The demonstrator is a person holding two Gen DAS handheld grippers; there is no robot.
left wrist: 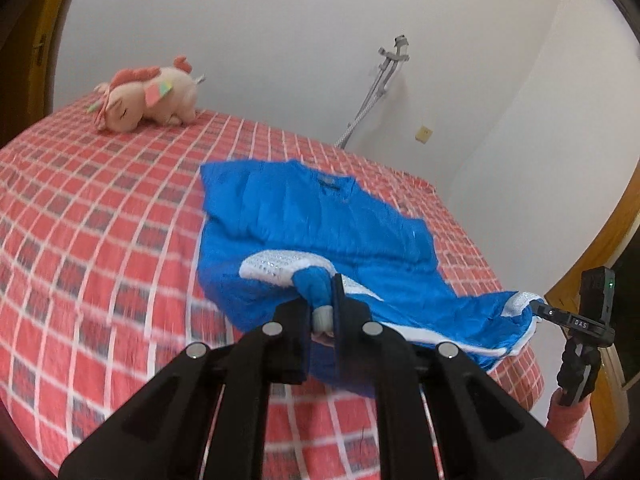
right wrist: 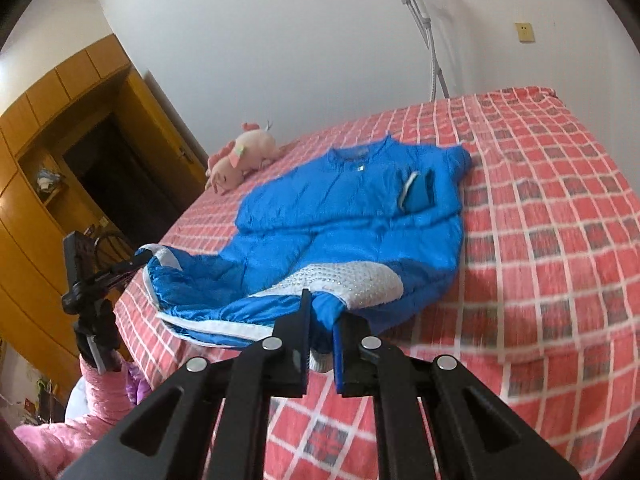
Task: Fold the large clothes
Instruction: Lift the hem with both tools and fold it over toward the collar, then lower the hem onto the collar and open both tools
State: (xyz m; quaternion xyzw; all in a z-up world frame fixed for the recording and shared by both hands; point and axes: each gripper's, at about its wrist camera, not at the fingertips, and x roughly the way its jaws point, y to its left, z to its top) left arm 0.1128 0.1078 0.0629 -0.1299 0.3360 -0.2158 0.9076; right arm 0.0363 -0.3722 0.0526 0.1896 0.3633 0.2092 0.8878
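So I've got the blue jacket laid out on the red checked bedspread, collar end up toward the wall and the hem end hanging near the bed edge closest to me. Both sleeves look tucked in across the chest already, one cuff lying folded over on the right side of the body, so I'd call the side folds done.

Left gripper is clenched on a bunched bit of blue fabric with white trim at the hem. Right gripper is pinching the other hem corner the same way, fabric wedged between its fingers, and from the left wrist view I can see it off at the right with the white-edged corner pulled up off the bed. The hem is lifted and a bit stretched between the two, while the upper half lies flat.

What's left, I reckon: carry the hem up over to the collar, lay it down, let go, maybe one more fold to get it compact. The frames are a bit motion-blurred, so I can't tell how tidy the sleeve tucks really are.

The pink plush toy sits well apart near the head of the bed, not in the way. Crutch leaning on the wall behind.
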